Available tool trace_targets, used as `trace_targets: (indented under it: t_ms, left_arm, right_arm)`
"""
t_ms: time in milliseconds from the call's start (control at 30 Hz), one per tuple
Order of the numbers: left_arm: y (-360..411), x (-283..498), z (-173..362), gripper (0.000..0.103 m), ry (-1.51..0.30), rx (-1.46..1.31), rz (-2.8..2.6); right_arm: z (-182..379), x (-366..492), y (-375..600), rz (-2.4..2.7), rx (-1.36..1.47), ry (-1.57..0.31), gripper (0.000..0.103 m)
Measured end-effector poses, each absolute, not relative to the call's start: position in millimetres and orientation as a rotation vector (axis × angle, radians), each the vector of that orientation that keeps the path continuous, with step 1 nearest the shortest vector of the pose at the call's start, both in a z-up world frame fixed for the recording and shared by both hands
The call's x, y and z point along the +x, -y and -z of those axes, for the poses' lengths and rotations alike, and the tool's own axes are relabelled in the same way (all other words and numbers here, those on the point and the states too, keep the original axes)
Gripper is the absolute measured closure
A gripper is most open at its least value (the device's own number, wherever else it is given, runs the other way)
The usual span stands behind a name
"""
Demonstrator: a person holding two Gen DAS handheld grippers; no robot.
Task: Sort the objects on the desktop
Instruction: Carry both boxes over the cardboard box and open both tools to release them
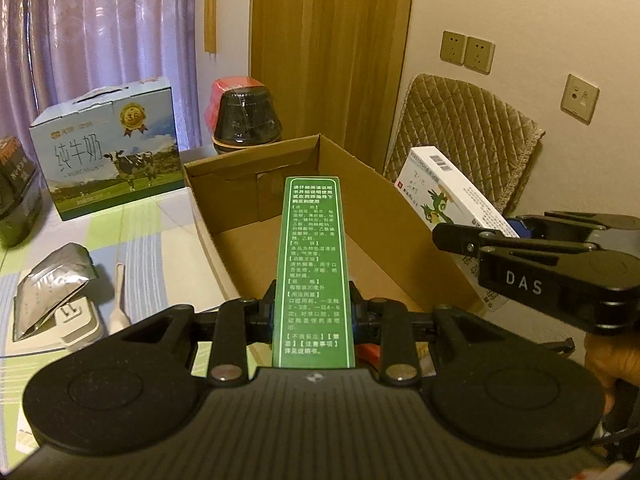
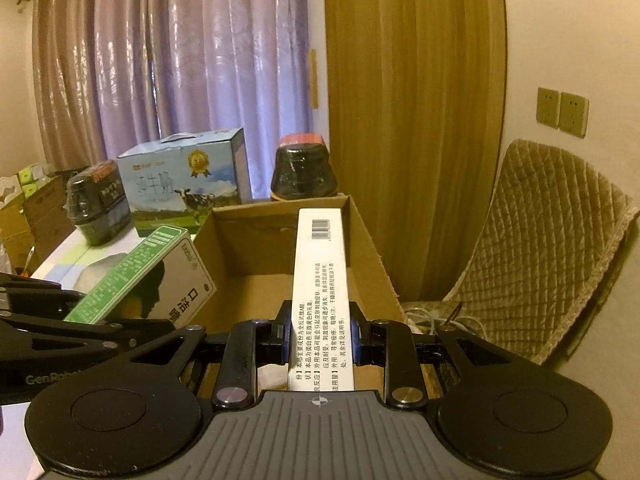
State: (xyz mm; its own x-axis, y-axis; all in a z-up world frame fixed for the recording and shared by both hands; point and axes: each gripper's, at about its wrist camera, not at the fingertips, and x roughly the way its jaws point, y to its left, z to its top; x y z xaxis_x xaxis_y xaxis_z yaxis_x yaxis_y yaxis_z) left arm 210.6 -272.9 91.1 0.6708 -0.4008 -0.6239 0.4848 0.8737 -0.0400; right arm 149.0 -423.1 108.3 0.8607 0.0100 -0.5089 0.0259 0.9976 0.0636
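Two handheld grippers hover side by side over an open cardboard box (image 1: 384, 204) on a table covered with a checked cloth (image 1: 160, 224). The box looks empty as far as its floor can be seen.

The left gripper (image 1: 313, 312) is clenched on a green medicine carton (image 1: 312, 264), a long narrow box printed with white Chinese text, pinched across its narrow sides near the rear end. The carton points forward and reaches out over the box interior.

The right gripper (image 2: 320, 336) is clamped on a white medicine carton (image 2: 322, 292) with a barcode at its far end, held the same way — gripped near the back, the front projecting over the box.

Both cartons appear to be thin paperboard: light, stiff along their length, yet easy to dent if squeezed hard. Taking hold across the narrow sides, closer to the middle, would likely steady them better than the rear grip, which leaves most of the length unsupported.

Further back on the table stand a milk gift box (image 1: 108, 152) with a cow picture and a dark shrink-wrapped container (image 1: 246, 120). A crumpled foil pouch (image 1: 48, 288) lies to the left. A quilted chair back (image 2: 540, 248) sits by the wall.
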Motion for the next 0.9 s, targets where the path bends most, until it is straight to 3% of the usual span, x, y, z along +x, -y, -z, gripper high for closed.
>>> trace_targets:
  t_ms: [433, 900]
  left_arm:
    - [285, 235, -74, 0.077, -0.67, 0.117, 0.511]
    - [247, 225, -82, 0.078, -0.654, 0.072, 0.46]
  right_arm:
    - [-93, 170, 434, 0.017, 0.084, -0.567, 0.08]
    - [-90, 172, 421, -0.002, 0.077, -0.58, 0.08]
